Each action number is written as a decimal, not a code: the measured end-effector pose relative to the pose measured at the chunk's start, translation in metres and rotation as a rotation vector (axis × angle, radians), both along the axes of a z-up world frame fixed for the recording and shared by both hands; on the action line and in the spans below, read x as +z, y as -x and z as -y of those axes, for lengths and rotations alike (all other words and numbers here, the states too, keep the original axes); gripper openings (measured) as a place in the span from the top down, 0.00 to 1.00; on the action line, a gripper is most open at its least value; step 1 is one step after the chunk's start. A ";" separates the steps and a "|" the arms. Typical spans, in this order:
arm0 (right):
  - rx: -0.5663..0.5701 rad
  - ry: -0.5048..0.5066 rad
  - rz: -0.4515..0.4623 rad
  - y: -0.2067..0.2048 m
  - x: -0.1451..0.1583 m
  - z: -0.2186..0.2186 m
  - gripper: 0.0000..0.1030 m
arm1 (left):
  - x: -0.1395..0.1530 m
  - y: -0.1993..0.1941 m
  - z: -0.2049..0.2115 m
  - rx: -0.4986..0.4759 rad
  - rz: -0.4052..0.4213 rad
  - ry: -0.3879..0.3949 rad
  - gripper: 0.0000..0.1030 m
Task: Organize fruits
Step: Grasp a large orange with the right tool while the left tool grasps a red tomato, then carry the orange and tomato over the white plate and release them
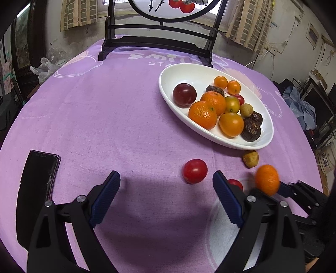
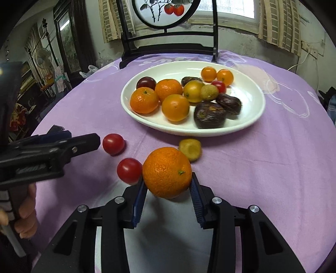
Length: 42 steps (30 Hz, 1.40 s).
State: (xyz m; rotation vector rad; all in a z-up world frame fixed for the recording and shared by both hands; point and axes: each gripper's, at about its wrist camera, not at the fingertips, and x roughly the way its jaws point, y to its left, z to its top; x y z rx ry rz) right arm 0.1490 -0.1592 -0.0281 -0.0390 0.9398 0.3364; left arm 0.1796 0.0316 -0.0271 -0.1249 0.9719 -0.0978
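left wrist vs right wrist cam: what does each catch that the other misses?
Left wrist only: a black phone lying on the cloth, and the left gripper open and empty. Right wrist only: a hand on the left tool's handle. Both: the right gripper clamped on a mandarin, the white plate of fruit, two red tomatoes loose on the purple tablecloth.

Daylight is coming in through the curtained window point(image 2: 237, 10) at the back, leaving the room dim and evenly lit. A soft shadow is pooling on the purple tablecloth point(image 1: 117, 117) (darkest in the left wrist view). The fisheye lenses are bending both views, the corners are going black, and small highlights are glinting on the white plate point(image 2: 247, 105).
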 end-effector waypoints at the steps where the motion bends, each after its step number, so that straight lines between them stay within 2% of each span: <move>1: -0.006 -0.003 0.005 0.005 0.002 0.006 0.60 | -0.001 0.000 0.001 -0.004 -0.002 -0.005 0.15; 11: -0.020 -0.014 0.014 0.026 -0.001 0.030 0.60 | -0.015 0.001 0.018 -0.041 -0.005 -0.086 0.15; 13: -0.009 -0.026 0.020 0.028 0.002 0.029 0.60 | -0.018 0.001 0.020 -0.043 -0.010 -0.102 0.18; 16: 0.006 -0.038 0.029 0.032 0.005 0.028 0.60 | -0.026 -0.003 0.022 -0.046 -0.034 -0.115 0.31; 18: 0.014 -0.047 0.035 0.033 0.007 0.029 0.60 | -0.026 -0.004 0.026 -0.048 -0.028 -0.154 0.32; 22: 0.021 -0.063 0.030 0.032 0.008 0.031 0.60 | -0.025 -0.010 0.034 -0.055 -0.028 -0.170 0.33; 25: 0.020 -0.062 0.023 0.031 0.006 0.032 0.60 | -0.023 -0.013 0.043 -0.082 -0.021 -0.174 0.45; 27: 0.019 -0.063 0.021 0.031 0.005 0.033 0.60 | -0.022 -0.013 0.050 -0.116 -0.014 -0.165 0.66; 29: 0.014 -0.067 0.023 0.031 0.006 0.036 0.60 | -0.021 -0.010 0.055 -0.130 -0.006 -0.169 0.76; 32: 0.009 -0.065 0.023 0.031 0.006 0.036 0.60 | -0.021 -0.007 0.057 -0.133 0.005 -0.186 0.77; 35: 0.008 -0.064 0.023 0.031 0.005 0.036 0.60 | -0.019 -0.007 0.049 -0.117 -0.007 -0.140 0.77; 42: -0.001 -0.070 0.026 0.031 0.006 0.038 0.60 | 0.007 0.012 0.035 -0.115 0.034 -0.080 0.77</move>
